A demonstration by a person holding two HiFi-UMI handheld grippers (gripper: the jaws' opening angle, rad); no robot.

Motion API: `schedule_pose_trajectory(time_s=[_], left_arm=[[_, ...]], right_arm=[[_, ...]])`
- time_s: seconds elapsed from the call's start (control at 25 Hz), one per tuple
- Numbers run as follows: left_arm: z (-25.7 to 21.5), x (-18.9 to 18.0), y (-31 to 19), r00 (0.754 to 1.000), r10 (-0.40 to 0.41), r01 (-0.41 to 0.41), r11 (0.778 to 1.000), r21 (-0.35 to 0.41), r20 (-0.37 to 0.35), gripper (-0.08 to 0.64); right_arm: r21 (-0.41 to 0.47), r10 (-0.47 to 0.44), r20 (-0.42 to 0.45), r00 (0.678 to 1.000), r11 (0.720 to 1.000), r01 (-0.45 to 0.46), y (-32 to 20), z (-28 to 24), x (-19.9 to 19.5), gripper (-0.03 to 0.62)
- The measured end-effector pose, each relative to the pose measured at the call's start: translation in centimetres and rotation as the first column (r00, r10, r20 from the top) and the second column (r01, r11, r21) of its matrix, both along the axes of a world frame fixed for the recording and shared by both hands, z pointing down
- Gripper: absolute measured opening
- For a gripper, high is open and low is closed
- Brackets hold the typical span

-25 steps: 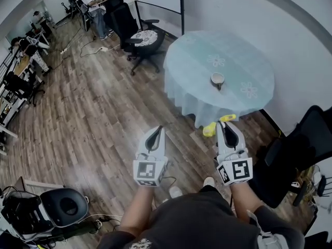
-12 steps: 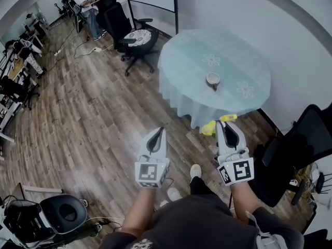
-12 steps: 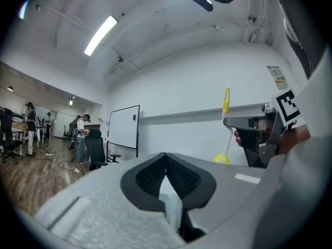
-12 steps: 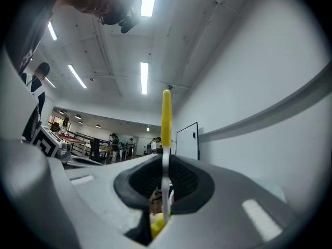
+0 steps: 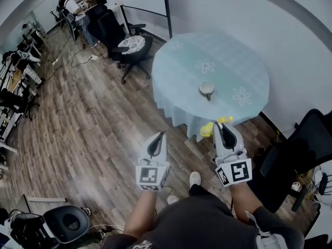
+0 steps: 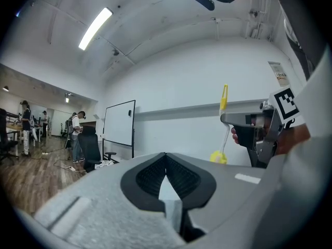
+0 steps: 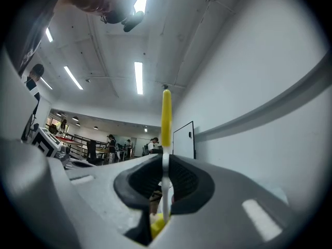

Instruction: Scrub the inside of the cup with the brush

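- Over on the left, a black office chair (image 5: 129,44) stands on the wooden floor beside the table.
- Left gripper (image 5: 157,135) is held out over the floor, its 2 jaws pressed together with nothing between them.
- The cup (image 5: 206,89) stands upright on the round table (image 5: 244,56) with its pale blue cloth, well apart from both grippers.
- Right gripper (image 5: 222,124) has its jaws clamped on the thin stem of the yellow brush (image 5: 208,129), a yellow end showing on either side, near the table's edge.
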State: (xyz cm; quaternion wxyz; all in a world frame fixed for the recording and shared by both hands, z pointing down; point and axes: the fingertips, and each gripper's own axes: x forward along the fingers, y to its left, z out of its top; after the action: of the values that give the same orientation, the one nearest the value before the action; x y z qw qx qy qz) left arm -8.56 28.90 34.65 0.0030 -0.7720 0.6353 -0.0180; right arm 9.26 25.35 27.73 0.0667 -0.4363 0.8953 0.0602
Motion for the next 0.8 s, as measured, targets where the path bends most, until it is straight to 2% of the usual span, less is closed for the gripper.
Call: schedule_pose_trajectory(time_s=[0.44,0.8], left_arm=[[1.6,3.7,-10.1,0.999,-0.03,0.031,0.999,-0.034,0.009,-0.003],[1.3,5.6,-13.8,0.998,-0.061,0.061,0.997,-0.054,0.017,-0.003]], right_arm=[[-0.046,-0.029,0.04,0.999,0.998,0.031,-11.0,1.4,4.4,0.038],[-0.039,-0.048,0.044,0.998,0.998,0.05,-15.4,1.2,6.4,0.038]])
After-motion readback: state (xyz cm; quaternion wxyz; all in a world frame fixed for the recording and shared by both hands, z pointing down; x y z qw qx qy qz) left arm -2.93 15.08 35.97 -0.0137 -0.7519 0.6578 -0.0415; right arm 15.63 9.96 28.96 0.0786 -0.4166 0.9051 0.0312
